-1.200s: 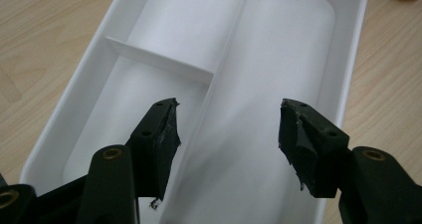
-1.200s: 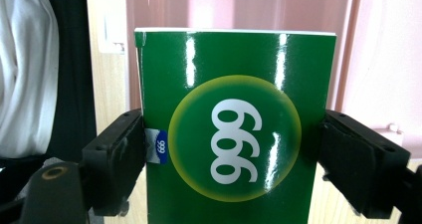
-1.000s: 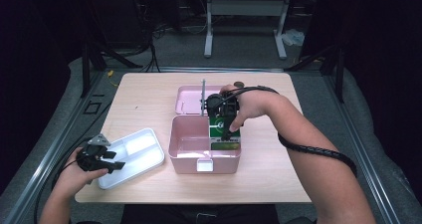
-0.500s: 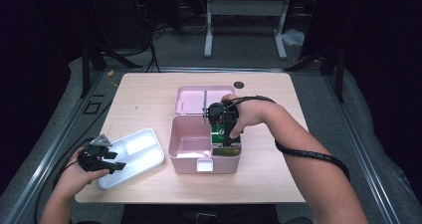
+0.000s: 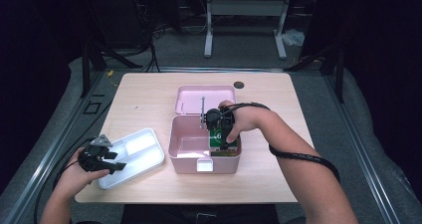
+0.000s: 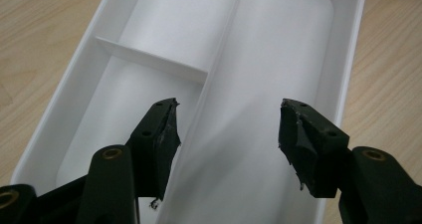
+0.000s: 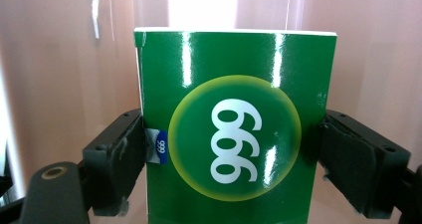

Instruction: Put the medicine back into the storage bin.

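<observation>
- Since the earlier frames, the right gripper [image 5: 225, 140] has come lower into the pink box [image 5: 189, 159], and the green carton [image 5: 218, 140] went down with it; the left gripper [image 5: 112, 160] and the white tray [image 5: 149, 157] kept their place.
- In the right gripper view the jaws press the carton [image 7: 234, 134] on its two narrow sides, at about middle height. The carton stands upright, with its printed face to the camera.
- It is now inside the box, at the box's right side, close to the wall. I cannot tell if its bottom touches the floor of the box.
- I judge it light and quite stiff, but thin cardboard dents under a hard squeeze. Its glossy skin may slip, so the side edges are the best place to hold.
- The left gripper [image 6: 226, 134] has its jaws spread, with nothing between them, over the tray [image 6: 348, 45], above the long divider.
</observation>
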Motion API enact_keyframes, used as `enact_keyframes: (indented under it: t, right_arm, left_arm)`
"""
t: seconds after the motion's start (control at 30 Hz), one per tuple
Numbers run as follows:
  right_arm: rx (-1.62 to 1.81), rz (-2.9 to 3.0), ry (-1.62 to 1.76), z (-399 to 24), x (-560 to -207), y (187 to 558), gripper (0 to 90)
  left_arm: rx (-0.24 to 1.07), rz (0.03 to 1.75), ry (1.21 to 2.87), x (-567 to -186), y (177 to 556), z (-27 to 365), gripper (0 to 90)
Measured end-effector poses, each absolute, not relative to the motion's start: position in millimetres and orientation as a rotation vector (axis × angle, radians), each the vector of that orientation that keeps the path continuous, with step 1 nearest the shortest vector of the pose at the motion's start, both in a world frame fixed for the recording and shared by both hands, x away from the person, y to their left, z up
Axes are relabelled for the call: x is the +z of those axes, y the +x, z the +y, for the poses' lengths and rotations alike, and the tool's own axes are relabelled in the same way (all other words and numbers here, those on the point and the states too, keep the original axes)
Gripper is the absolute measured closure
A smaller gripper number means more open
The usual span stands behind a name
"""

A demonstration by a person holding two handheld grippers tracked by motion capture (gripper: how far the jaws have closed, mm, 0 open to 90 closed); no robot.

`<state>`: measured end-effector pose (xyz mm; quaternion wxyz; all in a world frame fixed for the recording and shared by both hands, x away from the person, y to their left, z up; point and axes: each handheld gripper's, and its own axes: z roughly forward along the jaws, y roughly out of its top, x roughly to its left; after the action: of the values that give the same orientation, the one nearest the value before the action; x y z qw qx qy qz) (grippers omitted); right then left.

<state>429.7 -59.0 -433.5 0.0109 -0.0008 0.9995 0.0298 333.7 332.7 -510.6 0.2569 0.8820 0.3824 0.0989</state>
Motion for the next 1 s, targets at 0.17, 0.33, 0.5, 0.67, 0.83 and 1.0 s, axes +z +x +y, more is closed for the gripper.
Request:
enact_keyframes:
  t: [0.17, 0.33, 0.5, 0.67, 0.83, 1.0]
  right_arm:
    - [0.096, 3.115, 0.007, -57.9, -439.0, 431.1, 16.1]
    - [0.078, 3.108, 0.036, -57.4, -441.7, 433.4, 15.8]
    - [0.075, 3.103, 0.054, -57.5, -444.8, 435.3, 14.8]
    - [0.116, 3.106, 0.094, -57.8, -441.3, 435.8, 14.3]
    - [0.115, 3.100, 0.080, -57.6, -434.8, 433.0, 15.9]
    - [0.108, 3.102, 0.055, -60.4, -419.0, 427.8, 18.0]
  left_arm:
    - [0.268, 1.035, 2.396, -510.5, 333.7, 332.7, 40.9]
    - [0.266, 1.033, 2.397, -510.7, 333.9, 332.6, 40.9]
    - [0.265, 1.032, 2.397, -510.7, 334.0, 332.5, 40.9]
    - [0.260, 1.031, 2.398, -511.1, 334.0, 332.0, 40.6]
    - [0.262, 1.030, 2.398, -510.8, 333.8, 332.0, 40.6]
    - [0.260, 1.031, 2.402, -511.0, 333.6, 332.3, 40.6]
